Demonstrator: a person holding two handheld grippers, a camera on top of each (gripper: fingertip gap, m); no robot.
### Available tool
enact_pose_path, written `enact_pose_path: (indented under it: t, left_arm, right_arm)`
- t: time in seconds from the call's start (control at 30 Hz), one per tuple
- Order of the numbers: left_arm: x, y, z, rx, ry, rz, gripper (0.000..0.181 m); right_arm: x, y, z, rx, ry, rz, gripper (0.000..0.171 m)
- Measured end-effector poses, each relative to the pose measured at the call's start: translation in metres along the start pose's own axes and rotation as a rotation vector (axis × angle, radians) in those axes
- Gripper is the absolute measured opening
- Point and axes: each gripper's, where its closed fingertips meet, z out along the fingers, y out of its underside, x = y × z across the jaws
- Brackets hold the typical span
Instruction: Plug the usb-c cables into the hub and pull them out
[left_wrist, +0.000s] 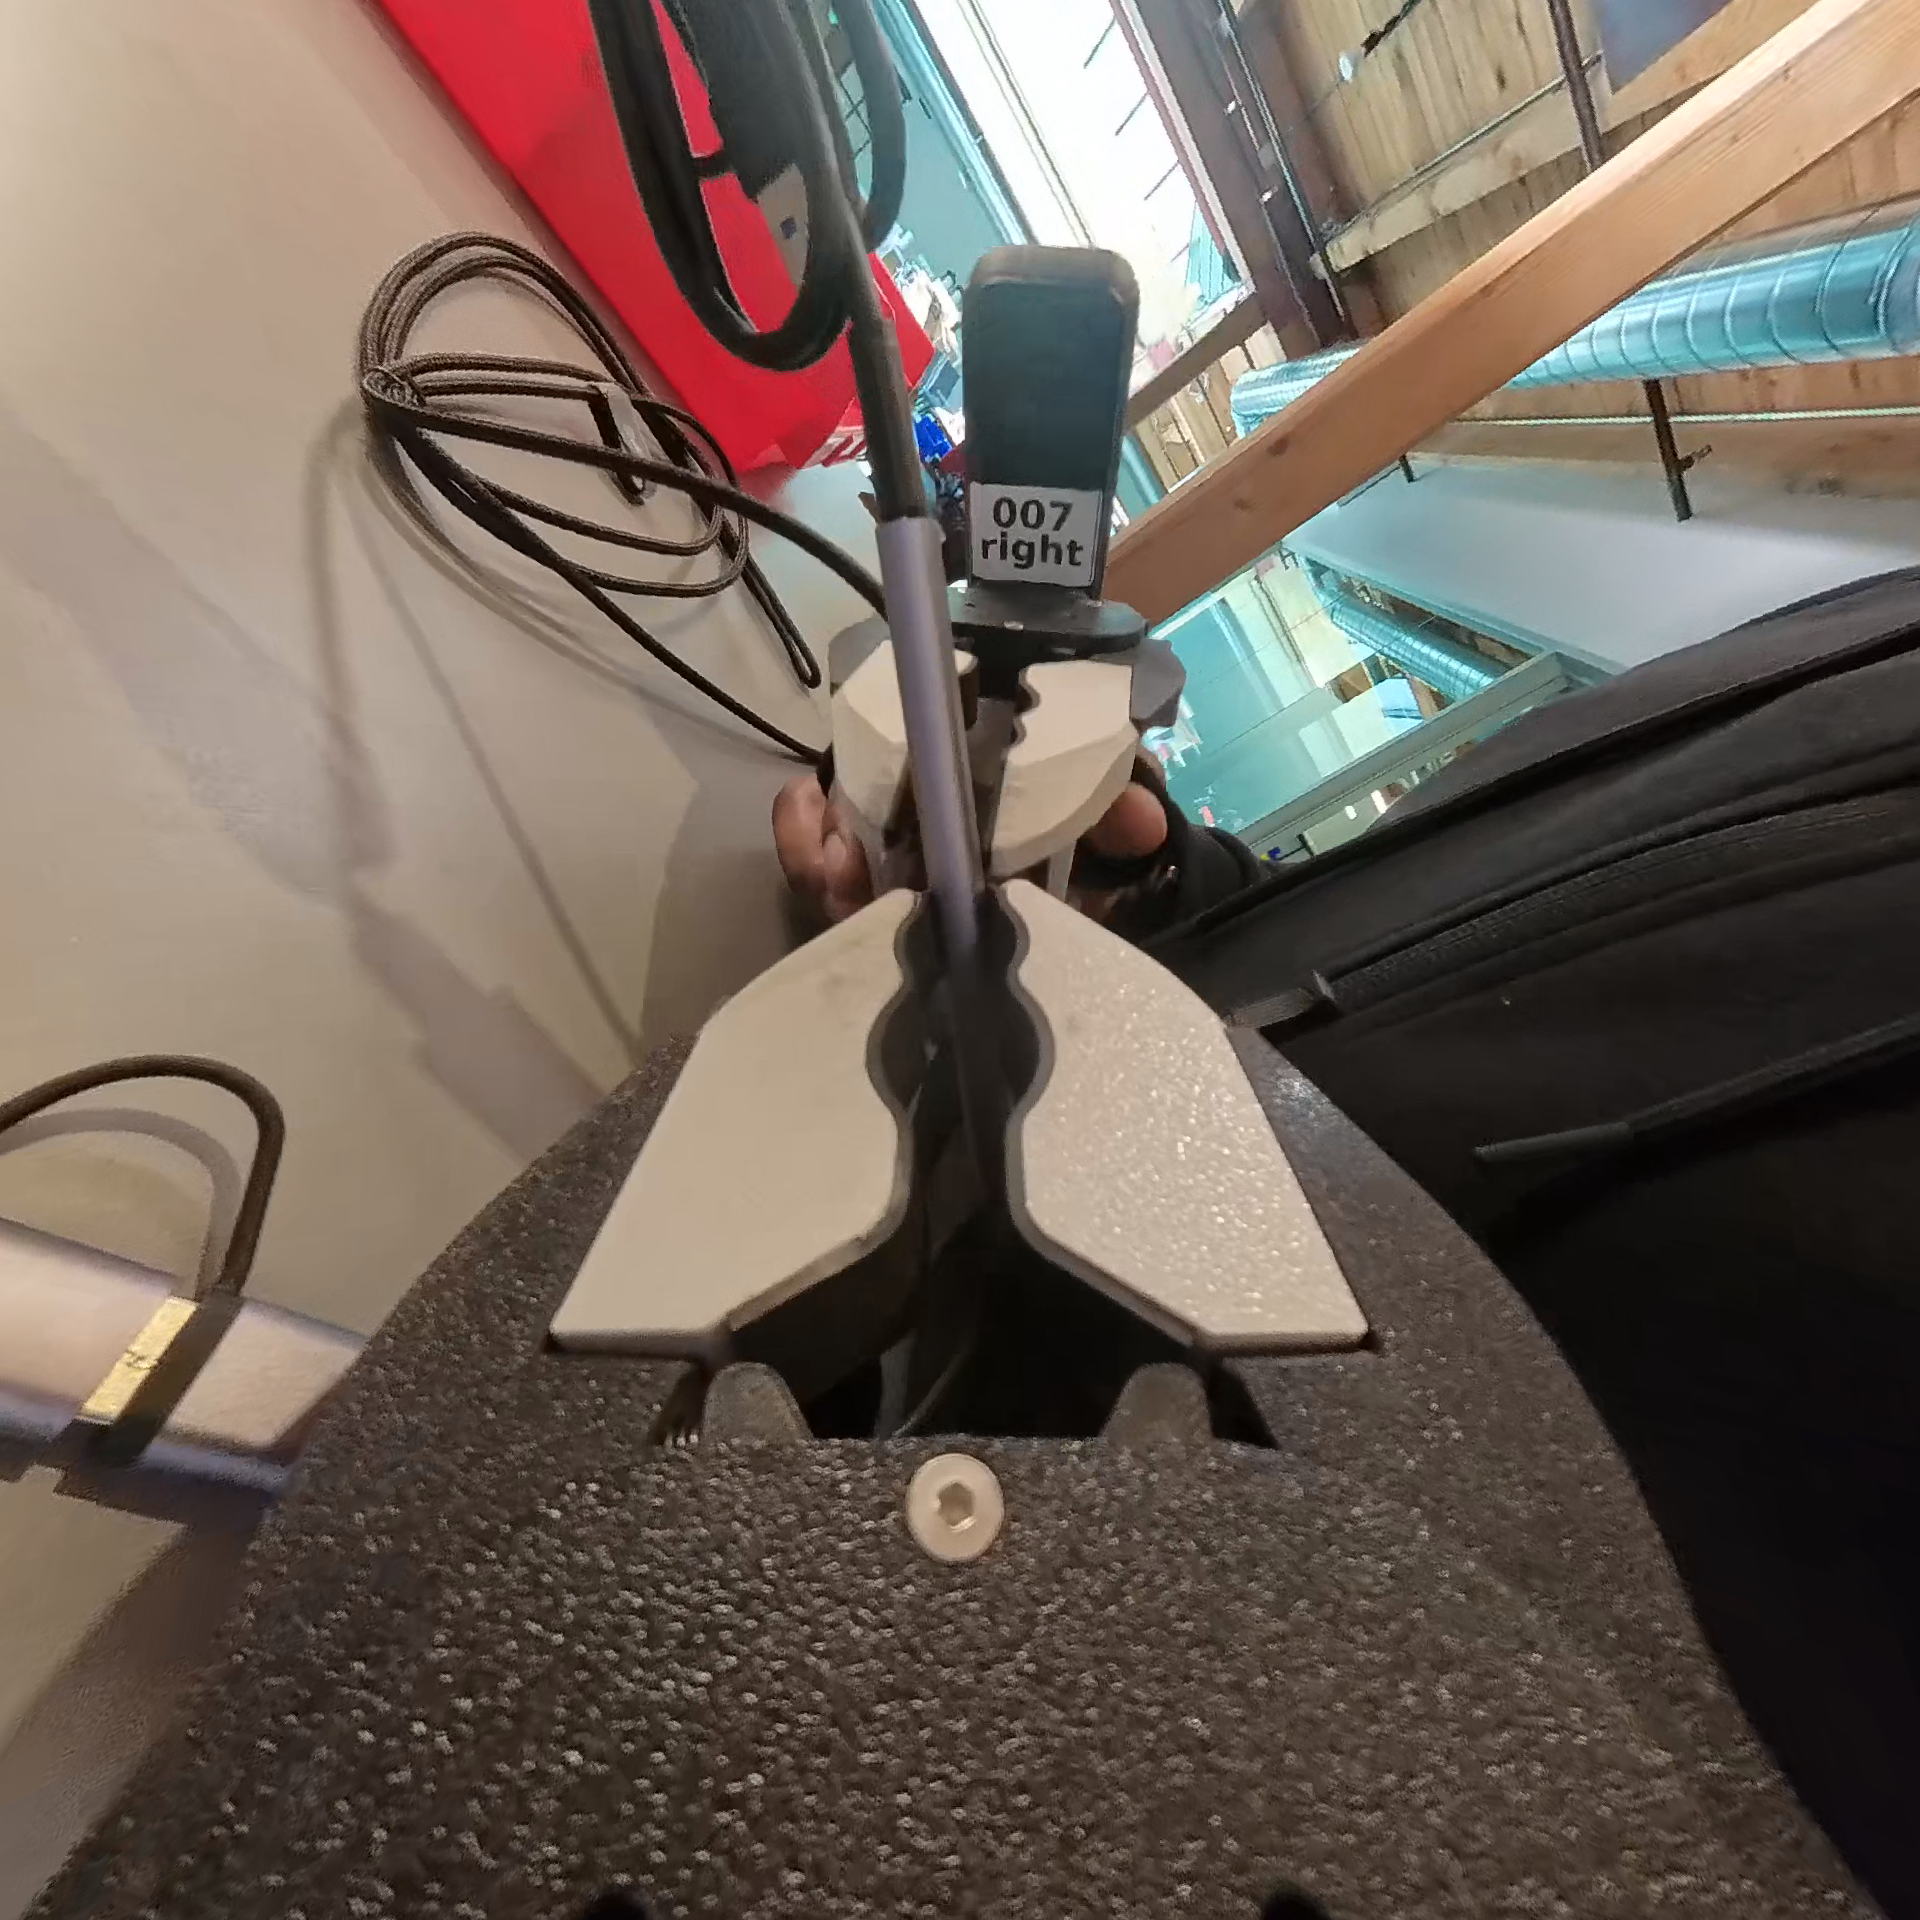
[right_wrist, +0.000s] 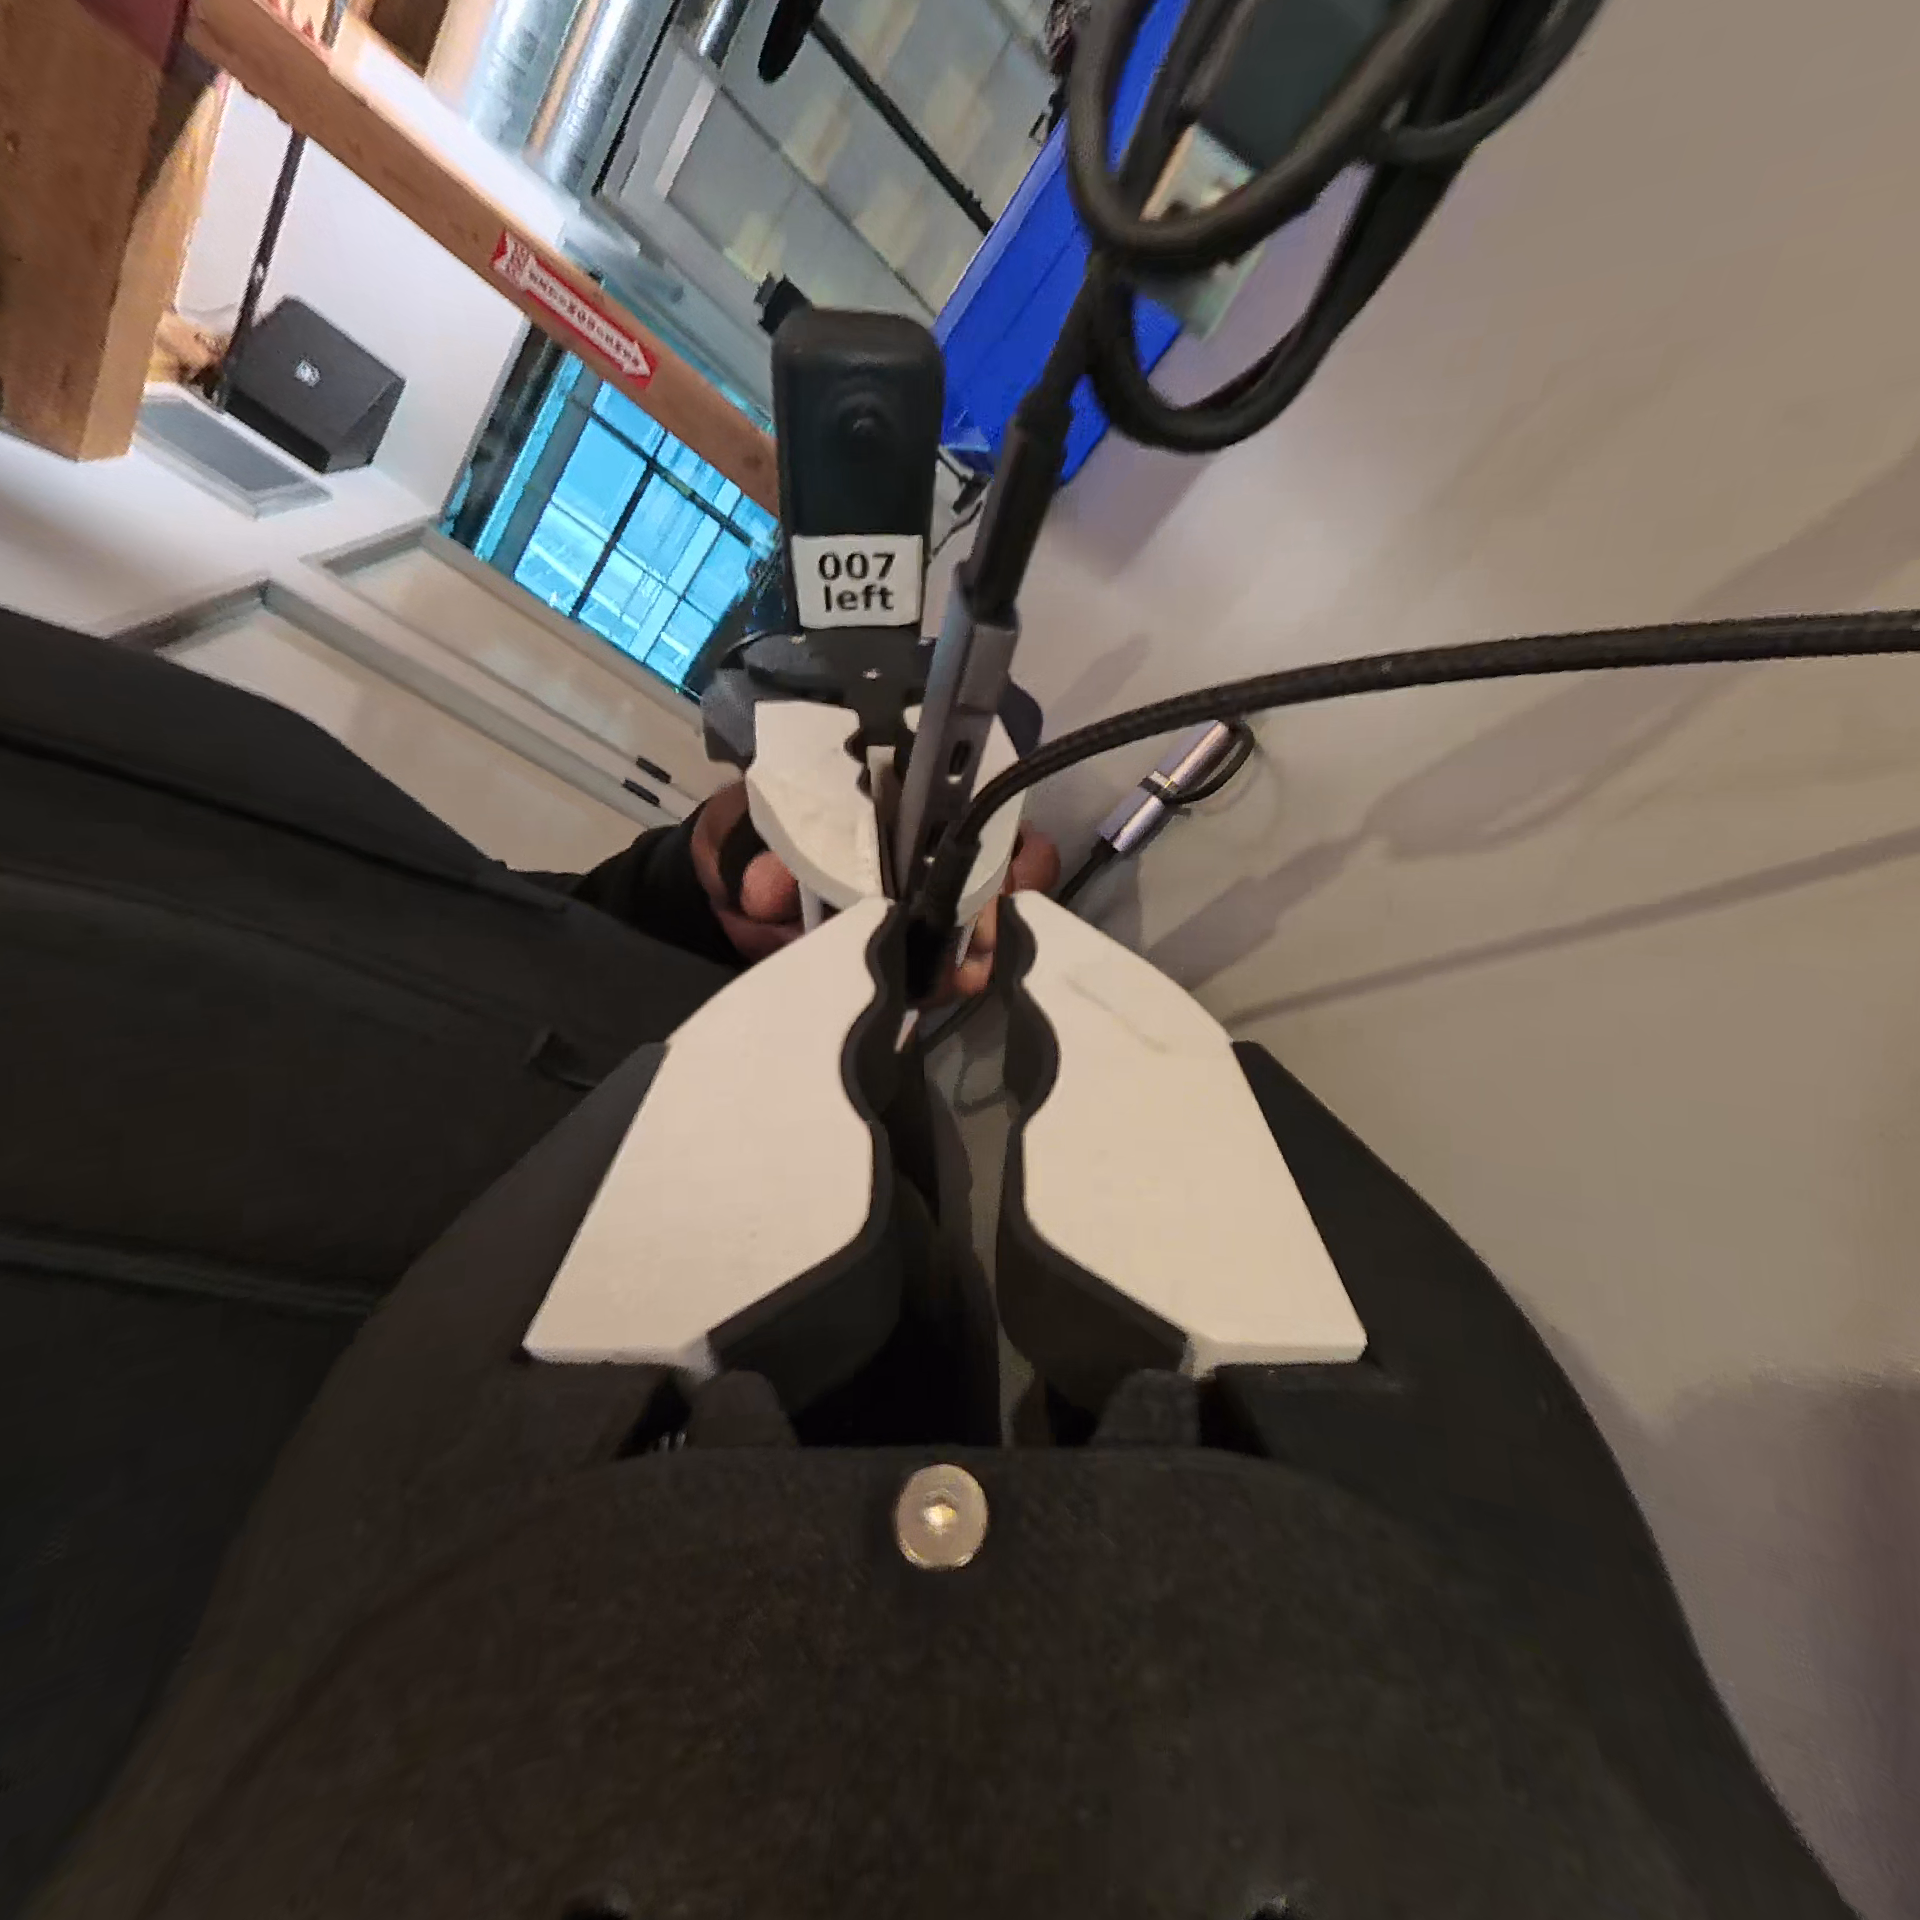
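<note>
My left gripper (left_wrist: 961, 914) is shut on the lower end of a slim grey USB-C hub (left_wrist: 925, 644), held in the air edge-on, with its own black cord (left_wrist: 862, 312) running up from the top. In the right wrist view the hub (right_wrist: 961, 707) shows ports along its side, with the left gripper (right_wrist: 904, 862) behind it. My right gripper (right_wrist: 940, 935) faces it, shut on a black USB-C plug (right_wrist: 923, 930) against the hub's lower side. I cannot tell if the plug is seated. Its braided cable (right_wrist: 1507, 660) arcs off to the right.
A beige table (left_wrist: 260, 831) lies under both grippers. On it are a loose braided cable coil (left_wrist: 540, 488), a second grey adapter (left_wrist: 156, 1340) (right_wrist: 1164, 800), a red box (left_wrist: 582, 156) and a blue box (right_wrist: 1029, 312). A black bag (left_wrist: 1558, 883) lies close by. Both grippers' tips are close together, under 4 cm apart.
</note>
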Motion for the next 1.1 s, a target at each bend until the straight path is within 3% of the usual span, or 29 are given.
enact_pose_path:
  t: [0.47, 0.77, 1.1]
  left_arm:
    - [-0.003, -0.004, -0.002, 0.050, -0.059, 0.044, 0.010]
    - [-0.001, 0.003, 0.000, 0.011, -0.053, 0.063, 0.010]
    - [0.005, 0.005, -0.004, 0.014, -0.023, 0.059, 0.010]
  right_arm:
    - [-0.005, 0.017, 0.008, -0.089, -0.006, 0.025, 0.013]
    - [-0.006, 0.016, 0.013, -0.056, 0.012, 0.018, 0.017]
    - [-0.013, 0.016, 0.013, -0.029, -0.012, 0.002, 0.009]
